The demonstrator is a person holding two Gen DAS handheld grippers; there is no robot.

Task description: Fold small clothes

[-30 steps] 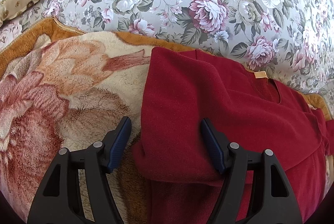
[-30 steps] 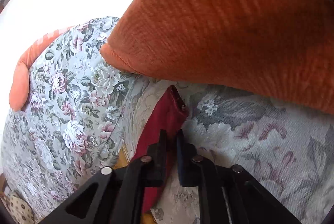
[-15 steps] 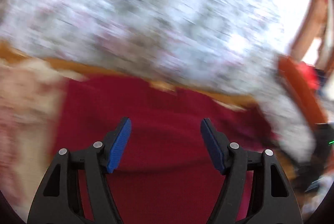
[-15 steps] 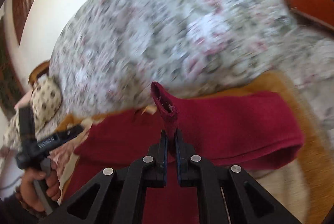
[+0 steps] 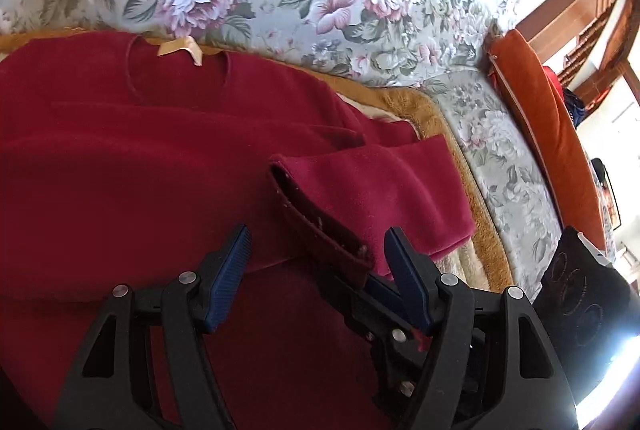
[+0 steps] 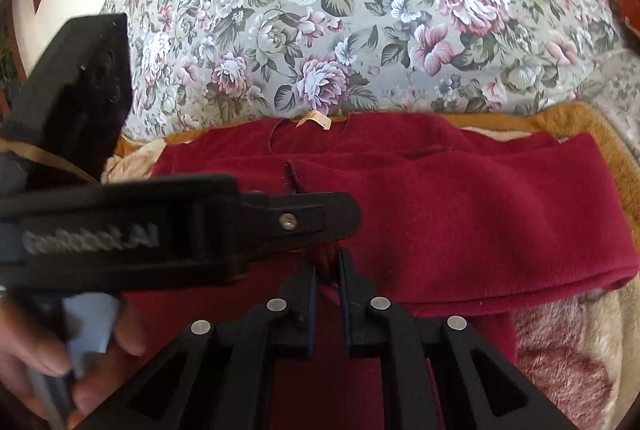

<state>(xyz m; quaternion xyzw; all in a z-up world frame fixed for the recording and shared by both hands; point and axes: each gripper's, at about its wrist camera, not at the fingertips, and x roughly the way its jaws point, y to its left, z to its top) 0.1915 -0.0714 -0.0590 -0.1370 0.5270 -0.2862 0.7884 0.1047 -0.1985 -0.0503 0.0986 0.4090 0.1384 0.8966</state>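
Note:
A dark red fleece top (image 5: 152,157) lies flat on a plush blanket (image 5: 472,242), its neck label toward the sofa back. Its right sleeve (image 5: 384,181) is folded across the body. My left gripper (image 5: 318,244) is open above the top, its blue pads either side of the sleeve cuff (image 5: 320,226). My right gripper (image 6: 326,266) is shut on that cuff and holds it over the middle of the top (image 6: 440,205). The right gripper's black fingers (image 5: 376,298) also show in the left wrist view, low between my left fingers.
The floral sofa back (image 6: 320,29) rises right behind the top. An orange cushion (image 5: 548,117) lies at the right end of the seat. The left gripper's black body (image 6: 172,226) and the person's hand (image 6: 36,354) fill the left of the right wrist view.
My right gripper has carried the sleeve cuff from beside the orange cushion over to the middle of the top. My left gripper has swung right, from the top's left edge to the cuff.

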